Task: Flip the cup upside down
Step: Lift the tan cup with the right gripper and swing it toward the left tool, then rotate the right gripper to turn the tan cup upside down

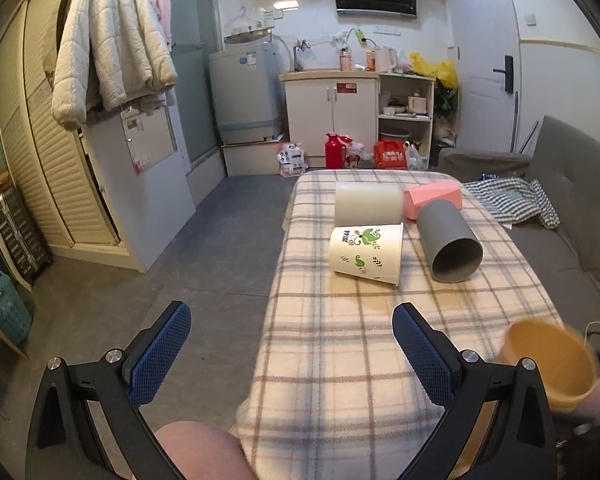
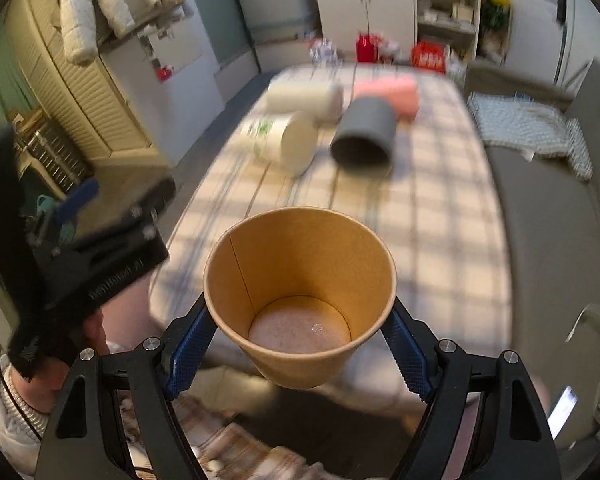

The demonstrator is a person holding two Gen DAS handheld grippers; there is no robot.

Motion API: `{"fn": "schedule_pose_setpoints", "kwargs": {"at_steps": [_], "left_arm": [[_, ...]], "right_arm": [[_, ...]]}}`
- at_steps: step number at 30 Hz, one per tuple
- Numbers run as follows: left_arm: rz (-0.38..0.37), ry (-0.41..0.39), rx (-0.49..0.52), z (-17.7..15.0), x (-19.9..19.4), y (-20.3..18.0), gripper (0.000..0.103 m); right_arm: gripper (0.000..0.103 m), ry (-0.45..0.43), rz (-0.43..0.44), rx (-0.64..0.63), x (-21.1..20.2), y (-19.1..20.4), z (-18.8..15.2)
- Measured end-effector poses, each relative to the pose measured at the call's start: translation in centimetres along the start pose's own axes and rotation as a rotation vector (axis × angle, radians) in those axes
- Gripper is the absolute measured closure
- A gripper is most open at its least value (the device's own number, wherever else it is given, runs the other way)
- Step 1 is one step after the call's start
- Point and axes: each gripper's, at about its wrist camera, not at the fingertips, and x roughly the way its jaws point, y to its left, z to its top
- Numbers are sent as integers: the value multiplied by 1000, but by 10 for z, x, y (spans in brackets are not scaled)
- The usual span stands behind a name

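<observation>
A brown paper cup [image 2: 300, 296] is clamped between my right gripper's blue pads [image 2: 406, 356], tilted with its open mouth toward the camera, held above the near end of the checked table [image 2: 440, 216]. The same cup shows blurred at the lower right of the left wrist view [image 1: 550, 364]. My right gripper [image 2: 300, 344] is shut on the cup. My left gripper [image 1: 292, 356] is open and empty above the table's near left edge. It shows at the left of the right wrist view [image 2: 100, 232].
On the table lie a white cup with green print [image 1: 366, 254], a dark grey cup [image 1: 450, 246], a pale grey cup [image 1: 368, 204] and a pink box [image 1: 432, 198]. A grey sofa [image 1: 560, 240] with a checked cloth stands right. Floor lies left.
</observation>
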Motion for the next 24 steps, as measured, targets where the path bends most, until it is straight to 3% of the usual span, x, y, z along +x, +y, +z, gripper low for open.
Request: {"fn": "schedule_pose_setpoints", "kwargs": {"at_steps": [5, 14, 20, 24], "left_arm": [[-8, 9, -42, -4, 2, 14, 0], [-38, 75, -82, -10, 21, 24, 0], [-39, 99, -69, -10, 27, 17, 0], [-35, 108, -57, -9, 26, 8, 0]], "right_arm": [[22, 34, -25, 77, 18, -7, 17], [22, 11, -36, 106, 51, -17, 58], [21, 5, -27, 105, 64, -20, 63], [12, -39, 10, 87, 52, -24, 59]]}}
